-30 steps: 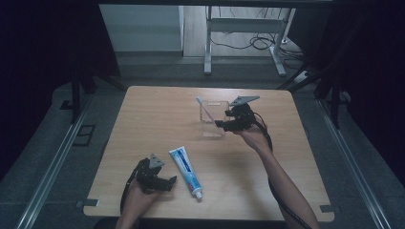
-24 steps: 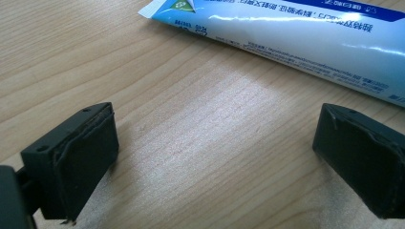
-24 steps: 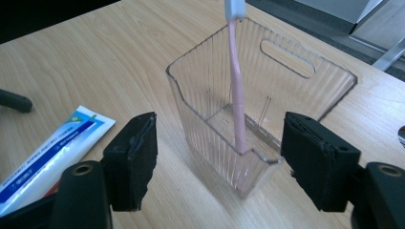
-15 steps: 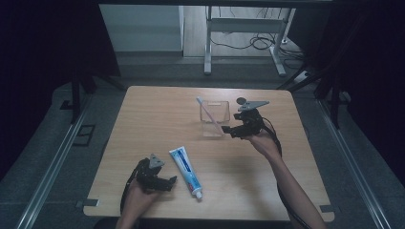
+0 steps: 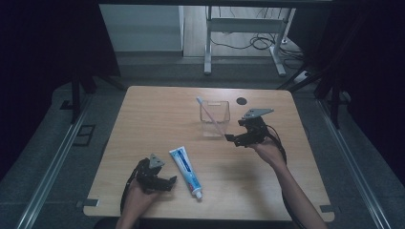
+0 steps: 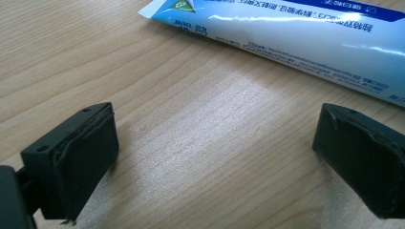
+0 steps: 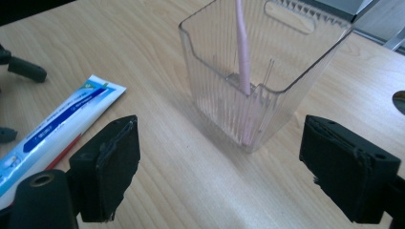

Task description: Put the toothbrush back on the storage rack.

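**Toothbrush stands in the clear holder, both sets of jaws empty**

The right gripper (image 5: pixel 230 138) sits just beside the clear plastic holder (image 5: pixel 214 119), on its right side in the high view, apart from it. Its jaws have just been opening and now stand wide, with nothing between them; in the right gripper view the holder (image 7: pixel 258 76) shows beyond the gap, not touched by either pad. The pink toothbrush (image 5: pixel 210 114) stands inside the holder, leaning, its upper end poking out above the rim toward the far left. Through the ribbed wall in the right gripper view the toothbrush (image 7: pixel 242 57) handle reaches down to the holder's floor.

The holder stands upright on the wooden worktop (image 5: pixel 153 114), past its middle. Nearer the person lies the toothpaste tube (image 5: pixel 186 171), white and blue, flat on the worktop, with its cap end toward the near edge.

The left gripper (image 5: pixel 168 183) rests low at the near left part of the worktop, just left of the tube. Its jaws are spread apart and hold nothing; the left gripper view shows bare wood between them and the toothpaste tube (image 6: pixel 305 38) lying just beyond the tips, not touching them.
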